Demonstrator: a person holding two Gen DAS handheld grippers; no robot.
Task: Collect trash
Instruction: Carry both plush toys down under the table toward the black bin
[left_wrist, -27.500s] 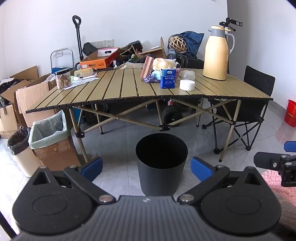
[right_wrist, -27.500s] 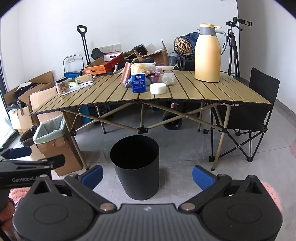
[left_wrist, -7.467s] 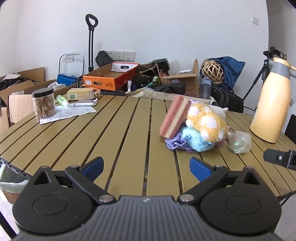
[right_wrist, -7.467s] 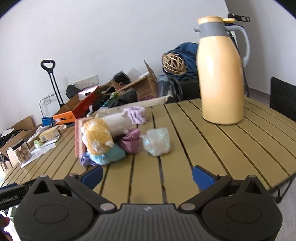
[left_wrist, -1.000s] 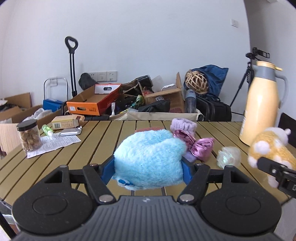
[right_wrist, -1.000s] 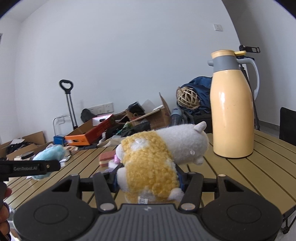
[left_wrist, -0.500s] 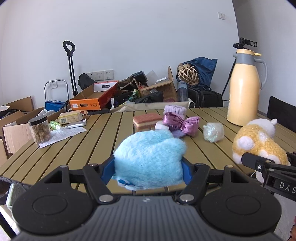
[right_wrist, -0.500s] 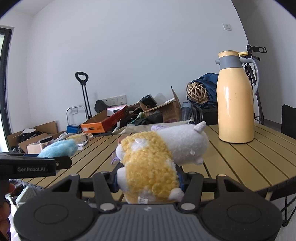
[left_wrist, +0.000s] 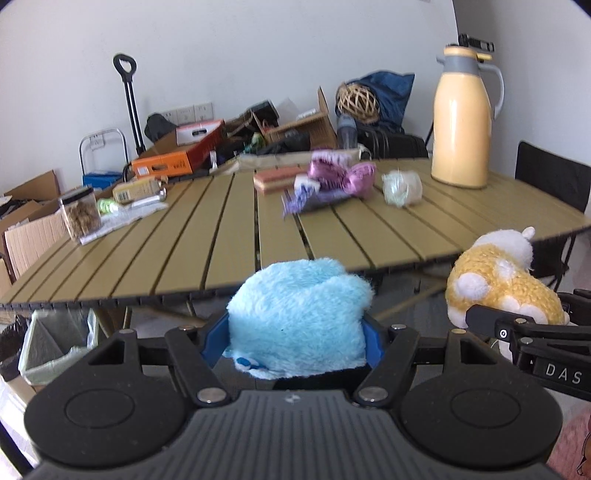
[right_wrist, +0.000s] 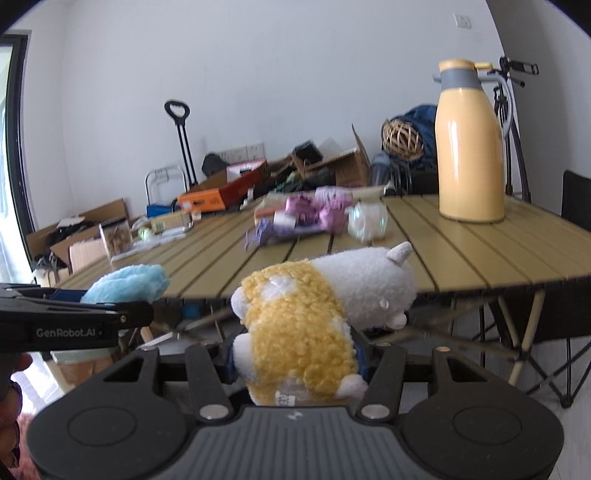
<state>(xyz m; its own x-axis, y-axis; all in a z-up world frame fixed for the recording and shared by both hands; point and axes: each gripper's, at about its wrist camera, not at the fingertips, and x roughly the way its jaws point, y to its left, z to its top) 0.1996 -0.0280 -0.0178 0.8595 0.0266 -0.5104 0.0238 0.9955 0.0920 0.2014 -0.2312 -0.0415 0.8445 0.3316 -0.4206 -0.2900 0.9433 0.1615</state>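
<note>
My left gripper (left_wrist: 291, 341) is shut on a fluffy light-blue plush (left_wrist: 299, 317), held in the air in front of the slatted table's near edge (left_wrist: 258, 284). My right gripper (right_wrist: 295, 360) is shut on a yellow-and-white plush animal (right_wrist: 306, 325), also off the table; that plush shows at the right of the left wrist view (left_wrist: 498, 284). The blue plush appears at the left of the right wrist view (right_wrist: 127, 282). The black bin is not in sight.
On the table remain a pink sponge (left_wrist: 275, 179), purple cloth items (left_wrist: 332, 181), a crumpled clear wrapper (left_wrist: 400, 188), a yellow thermos (left_wrist: 461, 125) and a snack jar (left_wrist: 79, 216). A lined cardboard bin (left_wrist: 55, 343) stands under the table's left. A black folding chair (left_wrist: 554, 184) is at the right.
Both grippers have drawn back from over the table and sunk a little, each still holding its plush. The table's near edge and the floor under it now show.
</note>
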